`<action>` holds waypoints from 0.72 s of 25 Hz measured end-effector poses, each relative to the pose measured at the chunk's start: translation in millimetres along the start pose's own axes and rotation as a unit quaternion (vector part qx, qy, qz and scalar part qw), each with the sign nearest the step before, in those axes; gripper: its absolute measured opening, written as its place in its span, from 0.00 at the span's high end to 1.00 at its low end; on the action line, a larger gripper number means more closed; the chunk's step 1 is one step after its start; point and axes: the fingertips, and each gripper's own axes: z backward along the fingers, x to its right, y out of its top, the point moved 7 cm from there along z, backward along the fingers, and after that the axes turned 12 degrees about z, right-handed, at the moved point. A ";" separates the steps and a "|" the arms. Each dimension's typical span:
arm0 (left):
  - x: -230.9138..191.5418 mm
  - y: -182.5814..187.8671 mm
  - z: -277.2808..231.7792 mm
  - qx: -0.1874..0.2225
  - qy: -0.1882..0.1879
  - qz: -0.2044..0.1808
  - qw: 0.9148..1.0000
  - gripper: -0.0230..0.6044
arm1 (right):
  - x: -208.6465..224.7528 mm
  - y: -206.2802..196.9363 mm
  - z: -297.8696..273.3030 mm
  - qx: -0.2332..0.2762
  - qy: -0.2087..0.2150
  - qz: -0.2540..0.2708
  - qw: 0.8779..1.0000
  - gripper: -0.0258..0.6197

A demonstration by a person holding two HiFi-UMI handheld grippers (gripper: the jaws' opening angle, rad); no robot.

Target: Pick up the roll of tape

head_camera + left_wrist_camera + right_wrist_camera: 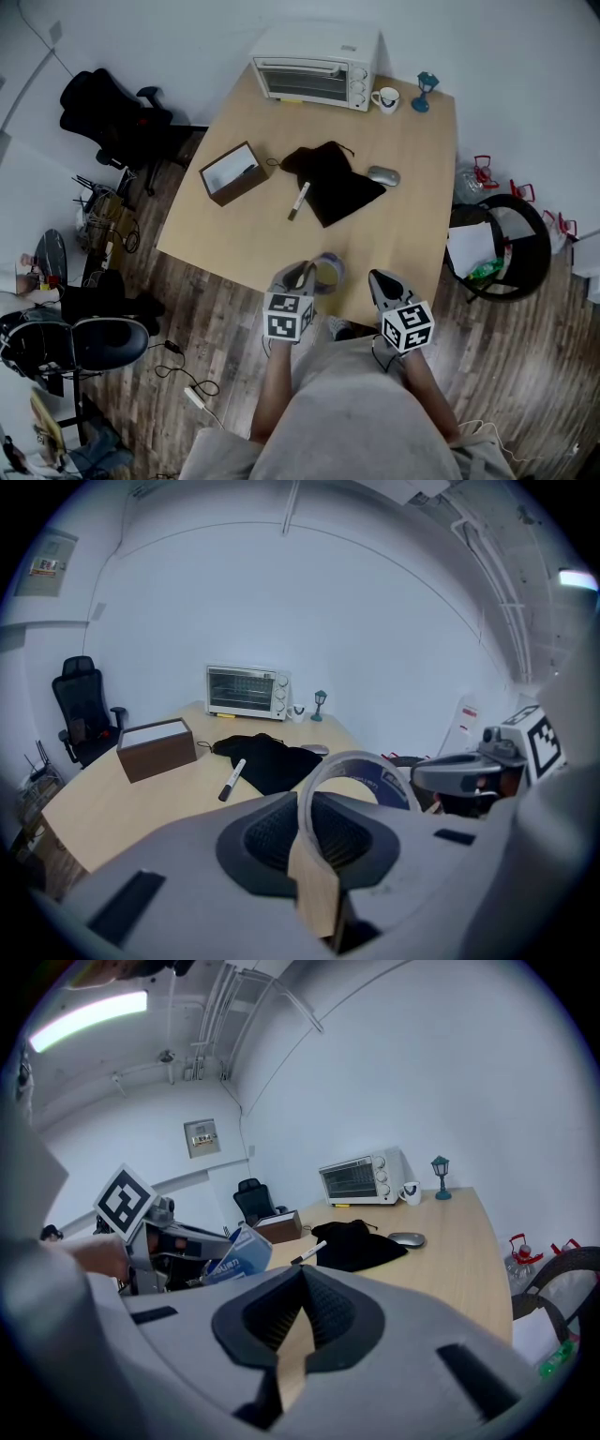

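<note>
Left gripper (pixel 312 808) pinches the roll of tape (pixel 370 771); right gripper (pixel 302 1279) is pressed together, empty.

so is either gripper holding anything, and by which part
The left gripper pinches the roll of tape by the wall of its ring; the right gripper is shut, empty.

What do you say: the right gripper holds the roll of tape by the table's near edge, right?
No. The left gripper holds the roll of tape by the table's near edge; the left gripper view shows it between those jaws. The right gripper is shut and empty.
</note>
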 end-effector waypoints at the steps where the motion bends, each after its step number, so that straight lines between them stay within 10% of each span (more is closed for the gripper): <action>1: -0.5 -0.5 0.2 0.000 0.001 0.000 1.000 0.90 | -0.5 -0.3 -0.5 -0.001 0.001 0.000 1.000 0.95; 18: 3.4 -0.6 0.2 -0.002 0.003 -0.013 1.000 0.89 | -0.1 -1.6 0.3 -0.001 -0.001 -0.002 1.000 0.95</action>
